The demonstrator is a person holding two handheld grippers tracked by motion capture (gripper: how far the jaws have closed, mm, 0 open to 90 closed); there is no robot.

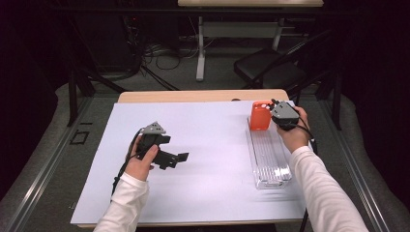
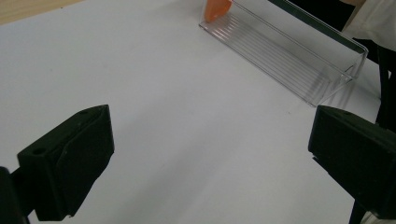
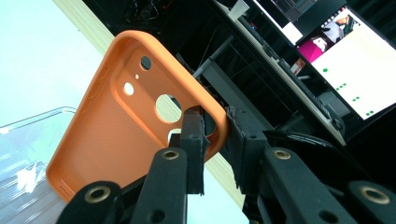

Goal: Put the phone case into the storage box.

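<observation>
White sheet (image 1: 208,159) covers table (image 1: 193,96); dark room, folding chair (image 1: 270,70) behind.

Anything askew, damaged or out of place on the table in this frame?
Nothing stands out. The right gripper pinches the edge of the orange phone case, holding it upright at the far end of the clear tray. The left gripper hangs open over the white sheet. No spill or damage shows.

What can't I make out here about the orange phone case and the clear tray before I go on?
- Orange phone case: its lower end is cut off behind the right gripper in the right gripper view, so tray contact is unclear.
- Same case in the left gripper view: cropped by the top edge.
- Clear tray: too small in the high view to judge depth.
</observation>
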